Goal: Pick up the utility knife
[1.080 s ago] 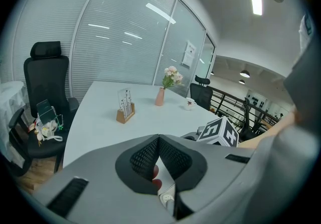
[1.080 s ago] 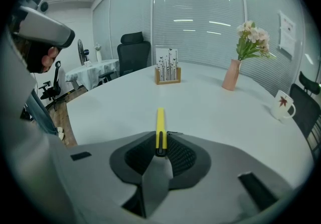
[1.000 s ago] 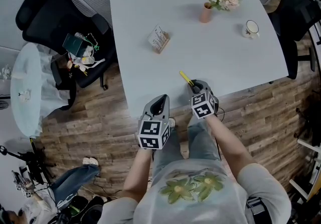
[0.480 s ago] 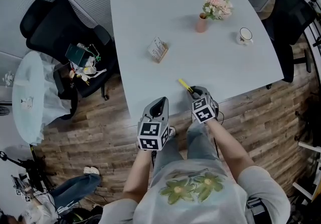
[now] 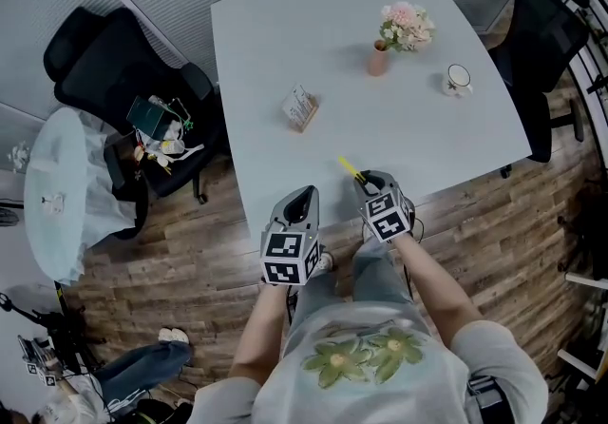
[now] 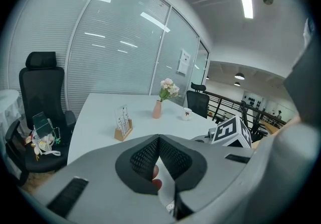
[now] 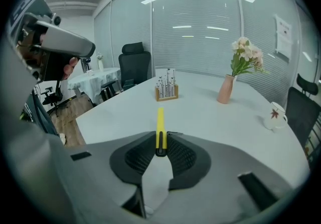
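Yellow and slim, the knife [image 7: 160, 120] sits clamped between the right gripper's [image 7: 160, 143] black ribbed jaws. Its long axis runs straight out from them, the free end poking forward over the near edge of the pale, smooth tabletop [image 5: 323, 42]. It looks lifted clear, so the pickup seems done. The left gripper [image 6: 158, 140] hangs just beside, jaws pressed together on nothing. A card stand [image 5: 301, 108] and vase [image 5: 379, 58] stand well apart.

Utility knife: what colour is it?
The utility knife is yellow, clearest in the right gripper view.
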The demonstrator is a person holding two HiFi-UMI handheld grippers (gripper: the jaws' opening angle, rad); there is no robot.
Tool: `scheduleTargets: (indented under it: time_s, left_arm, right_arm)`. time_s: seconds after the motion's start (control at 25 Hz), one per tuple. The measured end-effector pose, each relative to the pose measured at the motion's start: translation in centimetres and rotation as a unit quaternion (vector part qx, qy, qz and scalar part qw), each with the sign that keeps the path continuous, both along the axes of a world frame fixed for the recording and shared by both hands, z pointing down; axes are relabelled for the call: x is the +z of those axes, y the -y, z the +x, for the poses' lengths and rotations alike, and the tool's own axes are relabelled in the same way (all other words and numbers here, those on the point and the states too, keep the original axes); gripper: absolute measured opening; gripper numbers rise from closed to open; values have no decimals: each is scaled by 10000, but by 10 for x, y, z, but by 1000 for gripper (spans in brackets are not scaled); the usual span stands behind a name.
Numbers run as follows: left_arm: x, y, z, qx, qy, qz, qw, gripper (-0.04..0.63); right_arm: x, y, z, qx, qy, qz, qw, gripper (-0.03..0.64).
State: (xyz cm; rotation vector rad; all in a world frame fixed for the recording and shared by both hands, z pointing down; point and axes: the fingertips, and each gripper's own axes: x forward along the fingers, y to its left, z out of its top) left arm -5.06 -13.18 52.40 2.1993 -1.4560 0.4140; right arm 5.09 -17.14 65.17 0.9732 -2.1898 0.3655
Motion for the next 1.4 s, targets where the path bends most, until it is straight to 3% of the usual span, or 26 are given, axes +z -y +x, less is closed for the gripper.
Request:
scheduleTargets:
  time_s: [0.96,1.4]
  left_arm:
    - [-23,14,6,169,-89,243,9995,2]
    - [-35,16,22,369,-62,414,9984,2]
  right_arm:
    - [-93,3,1,223,598,597,9962,71]
    - [-157,-2,2,275,1038,1250,9863,71]
